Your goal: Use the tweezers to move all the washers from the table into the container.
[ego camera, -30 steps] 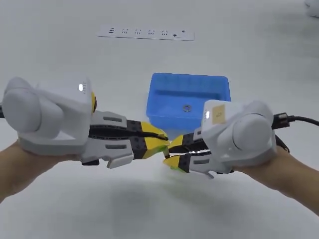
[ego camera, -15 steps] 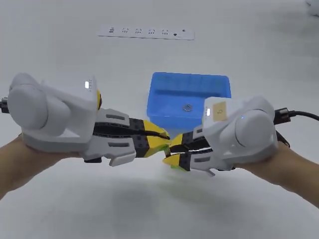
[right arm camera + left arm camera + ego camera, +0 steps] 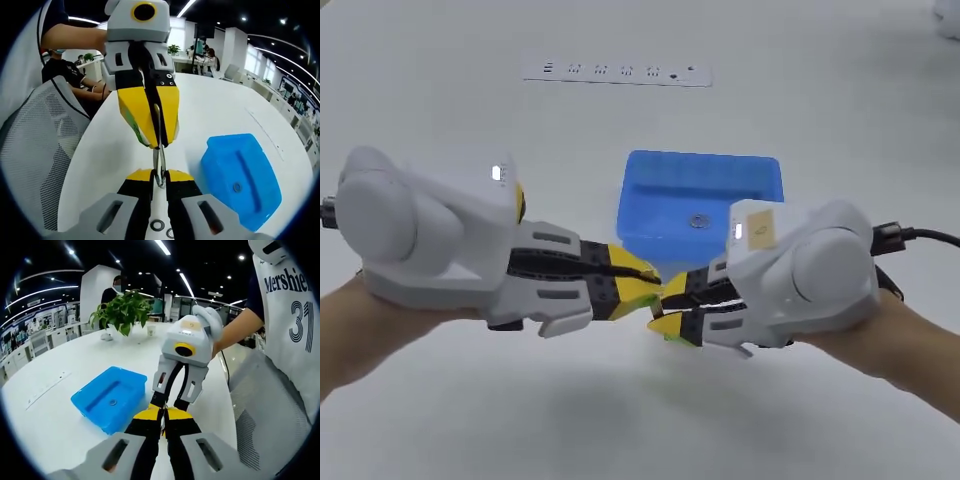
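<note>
Still holding nose to nose with the left gripper [image 3: 645,277] and the right gripper [image 3: 660,308], just at 6 o'clock of the blue container [image 3: 700,168] in the head view. Changing very little over the last second: rolling the left one a touch, keeping the tips locked together, nothing more. Clenching both pairs of jaws on the tweezers [image 3: 159,150], seen in the right gripper view as a thin metal strip running from the yellow pads at 12 o'clock down to the pads at 6 o'clock. Taking this for a handover or a re-grip of the tool dragging on, not a pick, so judging the task as barely under way. Spotting one washer [image 3: 697,221] already lying on the container floor, and two more washers [image 3: 157,225] waiting on the table [image 3: 107,170] right beneath the right jaws, at 6 o'clock of that view. Reading "Mershie" and "31" on the shirt [image 3: 290,315] at 2 o'clock in the left gripper view, with the word running off the edge. Making out no letters on the power strip [image 3: 615,70] at 12 o'clock of the head view, nor on the small yellowish sticker [image 3: 760,228] on the right gripper.
</note>
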`<action>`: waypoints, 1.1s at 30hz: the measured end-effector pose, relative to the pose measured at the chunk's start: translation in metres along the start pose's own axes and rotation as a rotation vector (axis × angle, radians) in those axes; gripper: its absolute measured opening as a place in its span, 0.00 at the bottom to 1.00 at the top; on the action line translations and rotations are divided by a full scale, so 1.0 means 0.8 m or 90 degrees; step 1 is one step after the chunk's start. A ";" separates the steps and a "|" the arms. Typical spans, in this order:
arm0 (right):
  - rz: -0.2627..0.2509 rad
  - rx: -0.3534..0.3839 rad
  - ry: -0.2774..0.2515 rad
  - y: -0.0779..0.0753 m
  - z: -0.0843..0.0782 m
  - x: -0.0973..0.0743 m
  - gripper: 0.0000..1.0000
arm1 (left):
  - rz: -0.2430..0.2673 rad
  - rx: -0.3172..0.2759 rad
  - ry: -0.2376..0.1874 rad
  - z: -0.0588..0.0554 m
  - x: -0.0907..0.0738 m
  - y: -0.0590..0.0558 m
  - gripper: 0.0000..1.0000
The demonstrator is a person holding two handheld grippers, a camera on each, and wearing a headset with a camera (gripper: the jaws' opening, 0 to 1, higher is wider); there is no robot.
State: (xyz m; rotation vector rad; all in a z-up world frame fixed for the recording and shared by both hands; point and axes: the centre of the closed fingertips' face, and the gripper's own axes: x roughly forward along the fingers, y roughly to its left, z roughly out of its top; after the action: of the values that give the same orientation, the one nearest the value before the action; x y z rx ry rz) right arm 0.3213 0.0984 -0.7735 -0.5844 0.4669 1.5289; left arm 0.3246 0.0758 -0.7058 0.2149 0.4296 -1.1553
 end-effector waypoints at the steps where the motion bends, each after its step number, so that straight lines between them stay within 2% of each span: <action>1: -0.001 -0.002 -0.002 0.000 0.002 -0.001 0.10 | 0.002 0.001 0.000 0.002 -0.001 0.000 0.06; 8: -0.012 -0.020 -0.011 -0.006 0.020 -0.013 0.10 | 0.008 0.024 -0.003 0.021 -0.012 0.001 0.06; 15: -0.045 -0.028 -0.026 -0.027 0.041 -0.036 0.11 | 0.021 0.056 -0.015 0.054 -0.016 0.010 0.06; 20: -0.068 -0.030 -0.034 -0.037 0.049 -0.051 0.11 | 0.012 0.084 -0.018 0.073 -0.013 0.013 0.06; 27: -0.088 -0.040 -0.031 -0.051 0.053 -0.068 0.11 | 0.005 0.105 -0.028 0.092 -0.007 0.017 0.06; 33: -0.105 -0.048 -0.031 -0.072 0.057 -0.077 0.11 | 0.003 0.119 -0.037 0.106 -0.002 0.031 0.06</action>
State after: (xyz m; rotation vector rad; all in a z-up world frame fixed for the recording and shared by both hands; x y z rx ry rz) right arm 0.3747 0.0808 -0.6960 -0.6273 0.3171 1.4049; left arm 0.3656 0.0545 -0.6305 0.3438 0.2693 -1.1952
